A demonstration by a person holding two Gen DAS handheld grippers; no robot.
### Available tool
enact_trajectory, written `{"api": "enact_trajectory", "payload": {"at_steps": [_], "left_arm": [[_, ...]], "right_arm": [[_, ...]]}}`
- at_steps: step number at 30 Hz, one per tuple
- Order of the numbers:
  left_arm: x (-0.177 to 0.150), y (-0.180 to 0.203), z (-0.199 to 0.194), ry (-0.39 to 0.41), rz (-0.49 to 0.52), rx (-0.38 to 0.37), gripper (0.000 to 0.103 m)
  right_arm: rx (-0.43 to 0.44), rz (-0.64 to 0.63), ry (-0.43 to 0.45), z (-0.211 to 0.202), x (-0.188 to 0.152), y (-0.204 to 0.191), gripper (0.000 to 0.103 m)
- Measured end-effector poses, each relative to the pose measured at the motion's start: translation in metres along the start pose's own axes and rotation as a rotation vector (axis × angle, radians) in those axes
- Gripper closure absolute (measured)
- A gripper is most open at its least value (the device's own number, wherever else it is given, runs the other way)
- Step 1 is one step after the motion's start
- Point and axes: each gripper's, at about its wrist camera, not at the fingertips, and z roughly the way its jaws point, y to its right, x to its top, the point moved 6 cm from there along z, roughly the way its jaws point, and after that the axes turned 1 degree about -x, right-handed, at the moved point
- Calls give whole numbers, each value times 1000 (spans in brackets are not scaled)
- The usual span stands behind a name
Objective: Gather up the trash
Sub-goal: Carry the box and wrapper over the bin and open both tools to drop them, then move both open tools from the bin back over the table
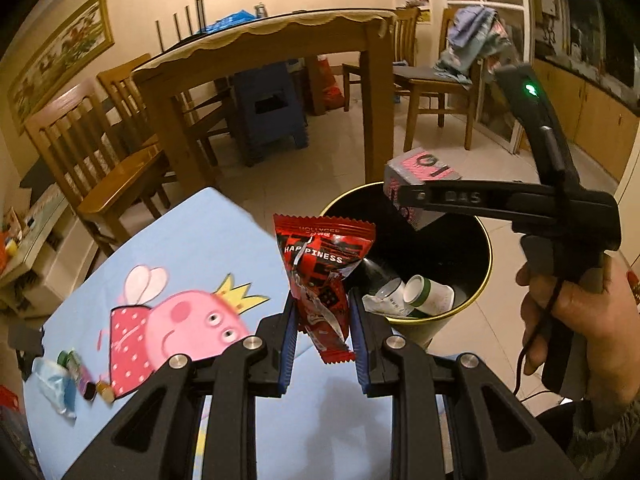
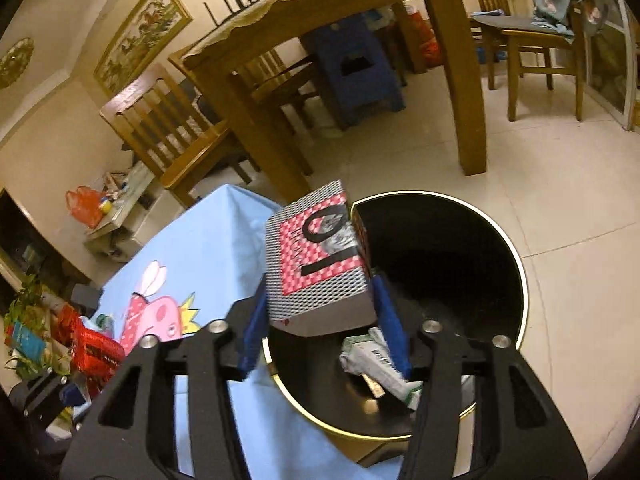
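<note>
My left gripper (image 1: 322, 312) is shut on a red snack wrapper (image 1: 324, 256), which it holds upright at the edge of the blue cartoon tablecloth (image 1: 192, 248), just left of the black bin (image 1: 486, 252). Over the bin's (image 2: 516, 264) near rim, my right gripper (image 2: 320, 300) has a tilted pink-and-grey patterned box (image 2: 320, 256) between its blue pads. The pads stand a little off the box's sides. In the left wrist view that box (image 1: 420, 168) hangs at the tip of the right gripper (image 1: 404, 196), above the bin's mouth. Paper cups and a crumpled carton (image 1: 424, 296) lie inside.
Small bottles and a plastic wrap (image 1: 76, 372) lie at the cloth's left end, and a red packet (image 2: 96, 352) too. Behind stand a wooden dining table (image 1: 280, 52), chairs (image 1: 100, 160) and a blue stool (image 1: 272, 120). A person's hand (image 1: 580, 320) holds the right gripper's handle.
</note>
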Motion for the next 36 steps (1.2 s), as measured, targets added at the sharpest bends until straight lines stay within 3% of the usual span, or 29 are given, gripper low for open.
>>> {"api": "enact_trajectory", "payload": {"at_steps": [3, 5, 12, 16, 17, 19, 20, 24, 30, 34, 36], "left_arm": [[1, 11, 11, -14, 21, -11, 80], [3, 18, 19, -19, 37, -12, 80], [15, 35, 43, -34, 66, -30, 80], [33, 44, 60, -28, 86, -38, 80], [40, 45, 64, -23, 94, -22, 78], [49, 44, 70, -10, 96, 11, 49], [53, 43, 70, 6, 88, 24, 30], [54, 44, 70, 21, 82, -7, 28], [31, 24, 62, -7, 47, 18, 28], [-2, -13, 44, -42, -6, 71, 28], [-25, -44, 31, -59, -34, 142, 28]], "right_arm": [[-18, 40, -39, 10, -3, 10, 25], [-23, 78, -15, 6, 1, 19, 24], [-6, 246, 159, -33, 20, 60, 20], [-11, 357, 294, -64, 27, 85, 11], [-9, 373, 313, -68, 28, 90, 11], [-2, 402, 341, -76, 30, 99, 11], [0, 415, 354, -80, 30, 103, 11], [2, 421, 360, -84, 30, 108, 10], [-12, 380, 333, -77, 29, 95, 8], [-26, 331, 330, -71, 33, 67, 7], [-30, 293, 324, -67, 33, 52, 7]]}}
